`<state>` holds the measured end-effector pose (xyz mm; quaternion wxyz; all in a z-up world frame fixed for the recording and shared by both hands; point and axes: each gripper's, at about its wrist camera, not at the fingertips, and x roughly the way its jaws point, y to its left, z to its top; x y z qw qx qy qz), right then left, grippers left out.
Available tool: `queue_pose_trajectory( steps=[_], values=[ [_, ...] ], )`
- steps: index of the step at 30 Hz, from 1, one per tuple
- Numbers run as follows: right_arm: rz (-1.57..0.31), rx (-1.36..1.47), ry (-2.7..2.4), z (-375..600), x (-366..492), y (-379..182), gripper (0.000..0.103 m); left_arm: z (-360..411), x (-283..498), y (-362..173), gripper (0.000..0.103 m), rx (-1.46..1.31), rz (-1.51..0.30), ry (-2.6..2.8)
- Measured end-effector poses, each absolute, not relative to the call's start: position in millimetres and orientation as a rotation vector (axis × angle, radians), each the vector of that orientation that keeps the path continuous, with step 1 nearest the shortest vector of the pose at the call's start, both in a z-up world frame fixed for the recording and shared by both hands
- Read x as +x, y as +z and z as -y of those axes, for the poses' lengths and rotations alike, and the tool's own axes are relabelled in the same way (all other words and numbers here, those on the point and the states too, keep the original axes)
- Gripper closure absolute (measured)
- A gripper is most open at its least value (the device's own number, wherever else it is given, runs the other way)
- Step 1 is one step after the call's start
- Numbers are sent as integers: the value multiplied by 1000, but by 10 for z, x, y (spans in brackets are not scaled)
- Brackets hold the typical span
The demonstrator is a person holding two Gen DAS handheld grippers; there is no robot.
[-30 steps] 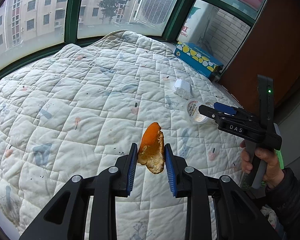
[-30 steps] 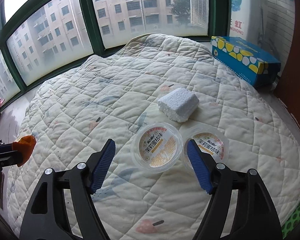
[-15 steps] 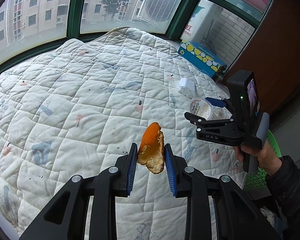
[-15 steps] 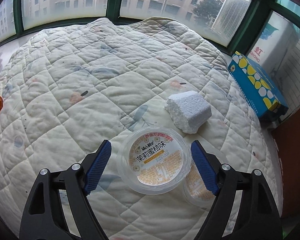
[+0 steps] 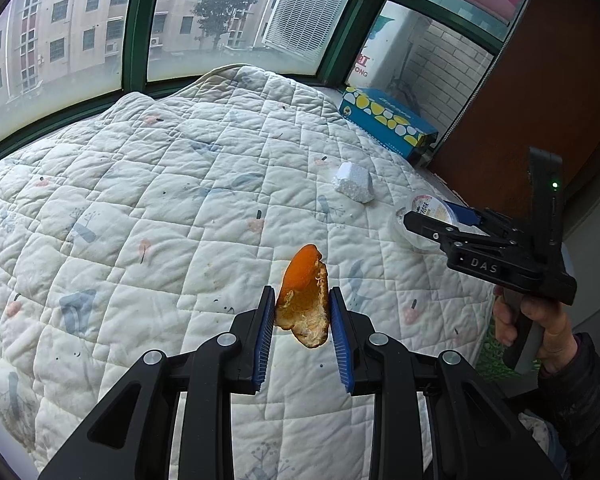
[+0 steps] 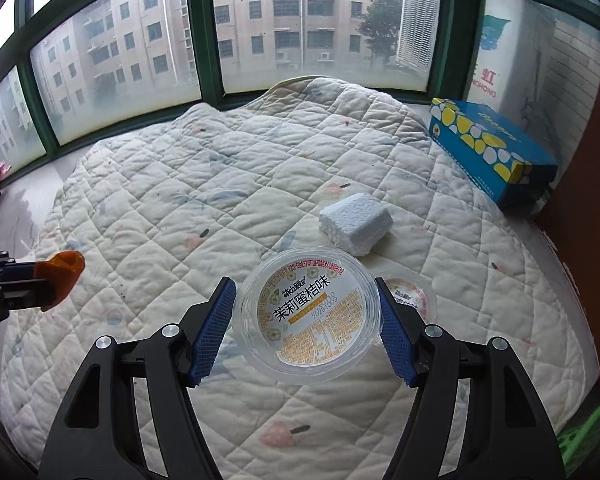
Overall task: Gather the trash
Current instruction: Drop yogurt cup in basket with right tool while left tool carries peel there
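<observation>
- The left gripper is clamped on a piece of orange peel, held clear above the quilt.
- The right gripper has a clear plastic cup with a printed label between its blue pads; the jaws are closing, and both pads meet the cup's rim.
- That cup appears raised off the quilt, between the foam block and the camera.
- A second plastic cup lies on the quilt just right of the foam block's near side, partly hidden behind the right finger.
- The foam block, white and chunky, rests on the quilt, well left of the blue and yellow box.
- The box sits at the quilt's far right edge, beyond the foam block.
- A hand in a dark sleeve grips the right gripper's handle.
</observation>
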<state>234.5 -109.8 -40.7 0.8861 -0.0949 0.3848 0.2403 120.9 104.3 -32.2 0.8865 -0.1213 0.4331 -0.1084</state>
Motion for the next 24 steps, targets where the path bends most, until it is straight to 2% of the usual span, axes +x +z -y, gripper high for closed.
queue_pose_trajectory(
  steps=[11,24],
  values=[
    [-778,-34,375,2086,1706,-10,35,-254,1166,-98,76,-188,-875,-367],
    [-758,58,148,3355,1141,89,35,934,1107,163,76,-114,-857,-572]
  ],
)
